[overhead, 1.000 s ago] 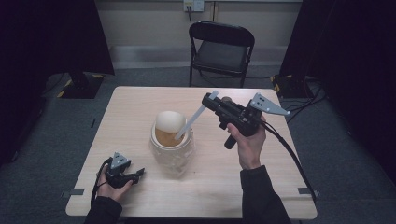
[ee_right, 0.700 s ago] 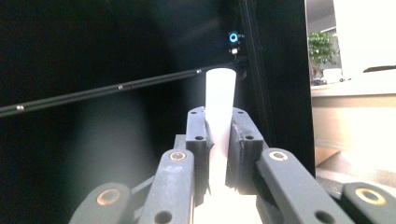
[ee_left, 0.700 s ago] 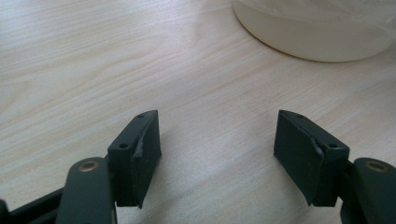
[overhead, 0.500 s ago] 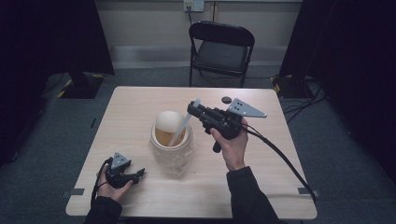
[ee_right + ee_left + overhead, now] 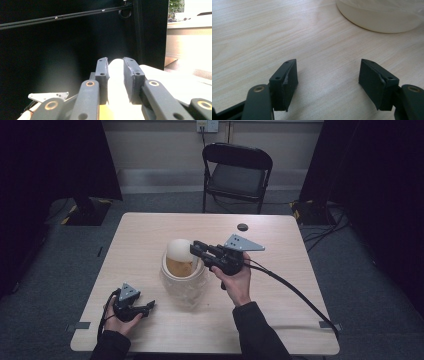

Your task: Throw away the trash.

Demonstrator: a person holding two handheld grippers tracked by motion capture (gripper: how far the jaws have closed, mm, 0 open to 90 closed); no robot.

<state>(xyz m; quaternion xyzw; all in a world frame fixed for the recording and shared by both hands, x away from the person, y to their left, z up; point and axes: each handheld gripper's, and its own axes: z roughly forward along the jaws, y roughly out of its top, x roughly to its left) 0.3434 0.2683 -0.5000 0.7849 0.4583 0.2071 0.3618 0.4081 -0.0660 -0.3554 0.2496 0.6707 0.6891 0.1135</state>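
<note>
A cream ribbed pot [image 5: 184,282] stands mid-table with brownish contents inside. A white ladle rests in it, its round bowl [image 5: 177,249] showing at the pot's far rim. My right gripper [image 5: 194,247] hovers over the pot's right rim, shut on the ladle's white handle [image 5: 115,82], which runs between the jaws of the right gripper [image 5: 115,66]. My left gripper [image 5: 150,306] rests on the table at the front left, open and holding nothing. In the left gripper view, that gripper [image 5: 328,75] faces bare wood, with the pot's base [image 5: 382,15] just beyond.
The wooden table [image 5: 280,320] has a small black round hole or cap [image 5: 242,227] near its far edge. A black folding chair [image 5: 237,175] stands behind the table. The right gripper's cable [image 5: 295,295] trails to the front right corner. Dark curtains flank the room.
My right gripper has moved left and down toward the pot, bringing the ladle handle with it. The left gripper has stayed put.
</note>
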